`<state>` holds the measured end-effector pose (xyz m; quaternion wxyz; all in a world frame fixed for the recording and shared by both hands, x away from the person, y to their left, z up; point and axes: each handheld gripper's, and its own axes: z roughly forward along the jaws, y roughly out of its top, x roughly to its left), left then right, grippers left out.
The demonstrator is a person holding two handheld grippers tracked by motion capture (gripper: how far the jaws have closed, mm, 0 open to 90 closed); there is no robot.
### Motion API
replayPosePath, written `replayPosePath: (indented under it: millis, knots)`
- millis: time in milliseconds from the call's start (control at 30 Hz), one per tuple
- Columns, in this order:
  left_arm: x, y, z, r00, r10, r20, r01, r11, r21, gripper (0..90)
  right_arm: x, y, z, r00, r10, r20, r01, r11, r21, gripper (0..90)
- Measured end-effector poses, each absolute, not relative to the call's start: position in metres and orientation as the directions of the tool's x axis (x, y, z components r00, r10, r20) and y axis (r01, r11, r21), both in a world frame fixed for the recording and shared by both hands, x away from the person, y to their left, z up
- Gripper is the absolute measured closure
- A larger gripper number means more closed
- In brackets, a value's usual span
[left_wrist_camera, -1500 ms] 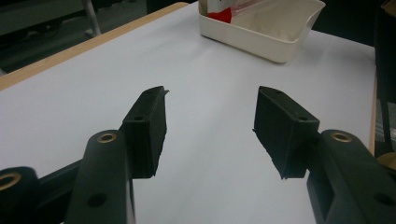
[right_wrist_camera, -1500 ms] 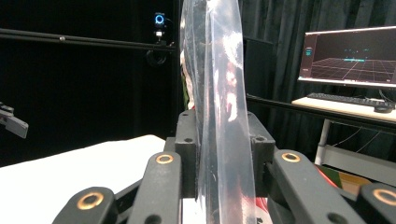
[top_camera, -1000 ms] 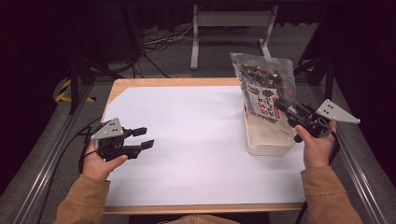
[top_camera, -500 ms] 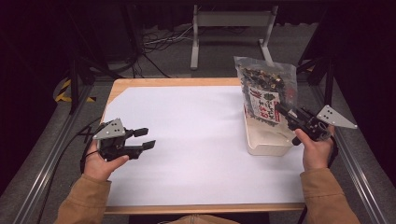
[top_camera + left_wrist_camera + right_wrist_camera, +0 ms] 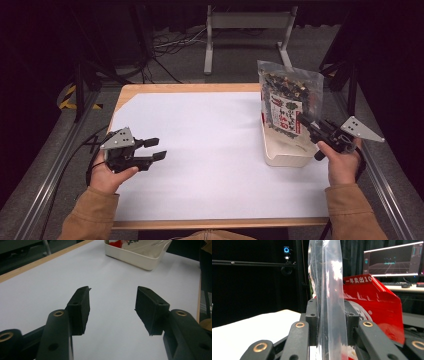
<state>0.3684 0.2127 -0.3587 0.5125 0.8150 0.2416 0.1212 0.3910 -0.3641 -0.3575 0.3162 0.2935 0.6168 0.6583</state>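
1. Clamping the clear plastic snack bag point(image 5: 287, 107), the right gripper point(image 5: 306, 122) has its jaws pressed together on the bag's edge, as the right gripper view shows point(image 5: 329, 315).
2. The bag stands upright in the cream rectangular tub point(image 5: 280, 155) at the right side of the white table sheet point(image 5: 210, 145).
3. The left gripper point(image 5: 155, 149) sits over the sheet's left part, jaws spread apart with nothing between them, well apart from the tub.
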Motion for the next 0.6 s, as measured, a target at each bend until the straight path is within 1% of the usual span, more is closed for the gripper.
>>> replayPosePath:
  millis: [300, 333, 467, 600]
  knots:
    - [0.368, 0.212, -0.359, 0.853, 0.519, -0.056, 0.276, -0.358, 0.892, 45.9, 0.382, -0.370, -0.362, -0.607, 0.794, 0.041, 0.005, -0.048, 0.999, 71.8]
    - [0.369, 0.212, -0.359, 0.854, 0.518, -0.051, 0.272, -0.360, 0.892, 46.0, 0.380, -0.372, -0.363, -0.598, 0.800, 0.043, 0.023, -0.037, 0.999, 71.8]
    - [0.369, 0.212, -0.359, 0.853, 0.519, -0.051, 0.272, -0.360, 0.892, 46.0, 0.376, -0.375, -0.362, -0.595, 0.803, 0.036, 0.045, -0.012, 0.999, 71.9]
    - [0.369, 0.212, -0.359, 0.854, 0.518, -0.050, 0.271, -0.361, 0.892, 46.0, 0.371, -0.372, -0.357, -0.598, 0.802, -0.001, 0.068, 0.052, 0.996, 72.1]
